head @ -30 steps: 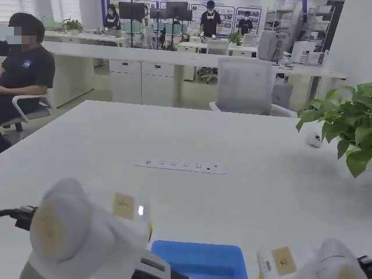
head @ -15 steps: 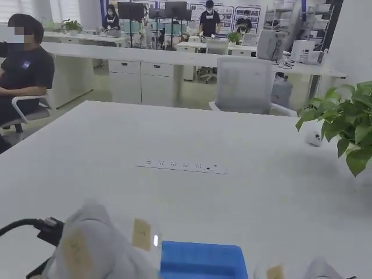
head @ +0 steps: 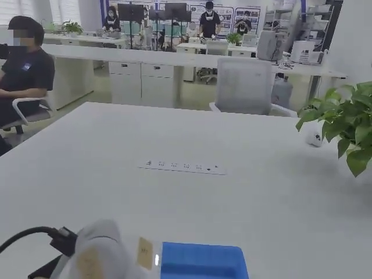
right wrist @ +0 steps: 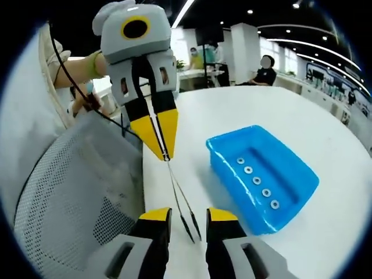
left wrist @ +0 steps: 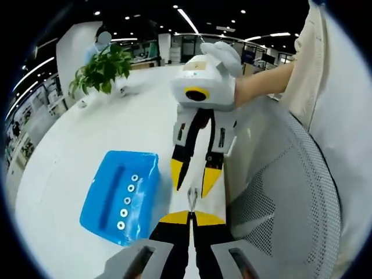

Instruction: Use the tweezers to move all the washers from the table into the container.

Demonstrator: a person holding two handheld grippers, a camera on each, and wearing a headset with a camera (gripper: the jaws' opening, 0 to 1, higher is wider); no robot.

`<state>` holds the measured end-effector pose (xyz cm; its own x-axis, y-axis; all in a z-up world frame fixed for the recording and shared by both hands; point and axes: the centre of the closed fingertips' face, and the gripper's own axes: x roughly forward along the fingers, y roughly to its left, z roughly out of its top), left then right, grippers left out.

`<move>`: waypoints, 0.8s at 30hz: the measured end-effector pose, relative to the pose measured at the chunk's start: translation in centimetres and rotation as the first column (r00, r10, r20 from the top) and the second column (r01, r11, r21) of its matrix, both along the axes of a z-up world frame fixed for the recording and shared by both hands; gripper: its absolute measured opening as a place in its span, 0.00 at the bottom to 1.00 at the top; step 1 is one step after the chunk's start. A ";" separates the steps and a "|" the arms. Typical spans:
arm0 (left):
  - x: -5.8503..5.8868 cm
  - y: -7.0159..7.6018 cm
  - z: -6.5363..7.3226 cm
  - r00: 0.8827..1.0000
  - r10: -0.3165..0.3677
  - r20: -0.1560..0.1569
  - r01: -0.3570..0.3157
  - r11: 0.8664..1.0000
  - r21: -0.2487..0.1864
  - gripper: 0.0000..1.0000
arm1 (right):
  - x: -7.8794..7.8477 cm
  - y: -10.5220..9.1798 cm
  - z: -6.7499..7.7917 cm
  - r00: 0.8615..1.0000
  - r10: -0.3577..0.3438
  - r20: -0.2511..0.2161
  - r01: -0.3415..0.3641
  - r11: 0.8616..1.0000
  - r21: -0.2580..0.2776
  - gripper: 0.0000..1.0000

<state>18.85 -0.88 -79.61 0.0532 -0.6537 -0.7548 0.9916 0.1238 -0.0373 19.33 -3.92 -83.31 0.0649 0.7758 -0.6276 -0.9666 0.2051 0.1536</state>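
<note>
White left claw (right wrist: 165, 154), yellow tips (right wrist: 167, 125) (black shanks), black cable (head: 26, 233), cream sleeve (left wrist: 314, 64)

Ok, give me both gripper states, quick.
Left gripper: closed, holding the tweezers by their back end.
Right gripper: open; the tweezers' tips lie between its jaws, ungripped.
</note>
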 end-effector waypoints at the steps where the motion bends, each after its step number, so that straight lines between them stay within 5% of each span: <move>1: -0.1 0.1 -0.2 1.000 -0.002 -0.001 0.002 1.000 0.007 0.00 | -0.1 -0.4 0.4 1.000 -0.023 -0.004 0.023 1.000 0.017 0.21; 9: -0.3 1.3 -2.4 1.000 -0.013 -0.011 0.014 0.996 0.083 0.00 | -0.1 -5.2 3.3 0.983 -0.176 0.058 0.171 0.982 0.083 0.28; 15: -0.4 1.5 -3.5 0.999 -0.014 -0.029 0.017 0.991 0.129 0.00 | 1.4 -9.0 6.4 0.932 -0.340 0.126 0.315 0.931 0.183 0.38; 17: -0.4 1.6 -3.9 0.999 -0.010 -0.040 0.016 0.989 0.149 0.00 | 2.0 -10.2 7.4 0.903 -0.404 0.142 0.368 0.902 0.228 0.41; 22: -0.5 1.8 -5.2 0.998 -0.015 -0.056 0.026 0.977 0.214 0.00 | 3.4 -12.6 9.3 0.815 -0.564 0.135 0.492 0.796 0.353 0.52; 24: -0.5 1.9 -5.6 0.998 -0.013 -0.063 0.027 0.971 0.236 0.00 | 3.5 -13.3 9.2 0.795 -0.595 0.120 0.521 0.771 0.366 0.55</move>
<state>18.33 1.04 -85.24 -0.0089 -0.4569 -0.8895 0.9907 0.1166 -0.0698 22.87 -17.21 -74.10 0.6510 0.7026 -0.2873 -0.7090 0.6980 0.1004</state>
